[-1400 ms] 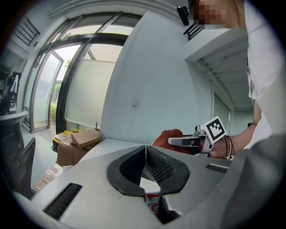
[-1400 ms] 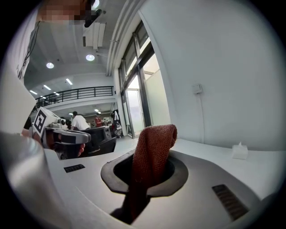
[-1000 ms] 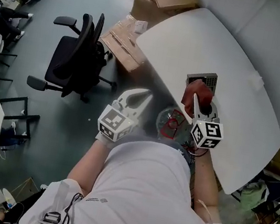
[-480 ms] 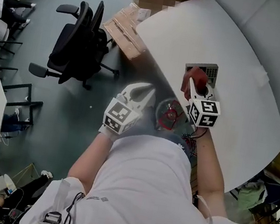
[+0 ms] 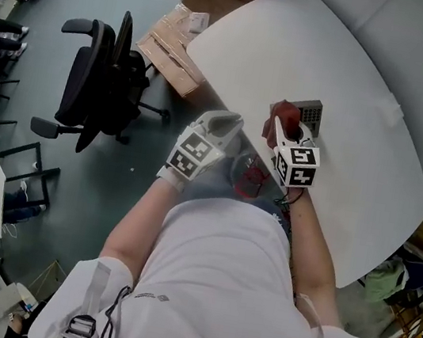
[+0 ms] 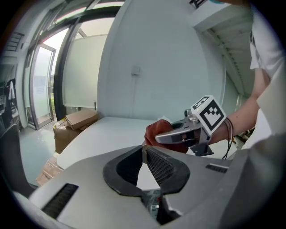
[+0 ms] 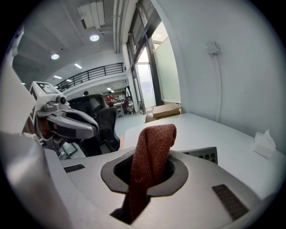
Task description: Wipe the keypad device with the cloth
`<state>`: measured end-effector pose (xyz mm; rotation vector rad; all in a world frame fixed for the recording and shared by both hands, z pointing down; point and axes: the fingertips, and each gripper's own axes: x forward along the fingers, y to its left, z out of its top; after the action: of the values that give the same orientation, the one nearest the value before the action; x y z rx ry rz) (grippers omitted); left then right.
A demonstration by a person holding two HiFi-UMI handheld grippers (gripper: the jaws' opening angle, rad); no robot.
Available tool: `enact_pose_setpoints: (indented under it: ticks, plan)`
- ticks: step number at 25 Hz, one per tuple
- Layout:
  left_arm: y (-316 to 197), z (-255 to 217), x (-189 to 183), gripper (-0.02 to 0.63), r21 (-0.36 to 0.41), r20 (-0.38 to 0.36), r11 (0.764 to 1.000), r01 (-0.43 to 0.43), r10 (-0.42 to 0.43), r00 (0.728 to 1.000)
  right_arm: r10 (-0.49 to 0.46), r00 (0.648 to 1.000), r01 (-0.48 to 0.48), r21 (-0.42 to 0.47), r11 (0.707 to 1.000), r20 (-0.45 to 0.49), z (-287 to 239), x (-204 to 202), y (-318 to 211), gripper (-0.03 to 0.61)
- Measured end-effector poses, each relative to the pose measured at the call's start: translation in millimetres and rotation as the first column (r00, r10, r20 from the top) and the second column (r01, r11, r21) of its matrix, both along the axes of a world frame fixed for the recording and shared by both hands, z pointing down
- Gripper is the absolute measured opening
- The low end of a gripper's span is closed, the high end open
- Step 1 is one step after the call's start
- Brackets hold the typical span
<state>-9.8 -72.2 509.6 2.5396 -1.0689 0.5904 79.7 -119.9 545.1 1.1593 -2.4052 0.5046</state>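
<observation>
Cloth (image 7: 149, 152) in right gripper (image 5: 280, 124), beside keypad device (image 5: 311, 111)

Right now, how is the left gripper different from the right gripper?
The right gripper is shut on the red cloth; the left gripper is shut on nothing. The right gripper is at the keypad device; the left gripper hangs by the table edge. Both carry a marker cube.

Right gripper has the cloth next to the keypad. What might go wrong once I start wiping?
1. Nothing holds the keypad on the table. The left gripper is shut, empty and out by the table's edge, so a wipe may simply push the keypad along.
2. The right gripper pinches the cloth as a narrow fold, so its fingers might scrape or press the keys.
</observation>
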Motion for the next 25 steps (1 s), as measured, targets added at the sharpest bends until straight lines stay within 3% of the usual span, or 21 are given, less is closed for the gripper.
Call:
enact_pose_setpoints:
  ticks: [6,12,18,22,25]
  plan:
    - [-44.9,34.4,22.7,0.014,-0.054,0.034,0.993,-0.102,0.104,0.994,-0.032,0.998,0.031,-0.021,0.999,-0.058,15.3,-6.7,-8.9,0.054]
    - [-62.0,66.7,46.3,0.015,-0.087,0.111,0.969,-0.230,0.239,0.965,-0.021,0.998,0.019,-0.040,0.999,-0.056,21.4,-3.3,-9.8,0.054]
    - [-64.7,87.4,63.6,0.055,-0.098,0.235,0.921,-0.377,0.390,0.890,0.007,1.000,-0.008,-0.075,0.997,-0.011,30.5,0.5,-9.8,0.054]
    - [-63.0,92.6,71.2,0.064,-0.097,0.284,0.881,-0.463,0.470,0.836,0.011,0.999,-0.015,-0.113,0.993,-0.035,44.5,3.8,-3.7,0.054]
    - [-61.0,95.6,75.3,0.063,-0.101,0.295,0.867,-0.488,0.495,0.817,0.012,0.999,-0.020,-0.164,0.986,-0.053,63.3,9.6,5.9,0.054]
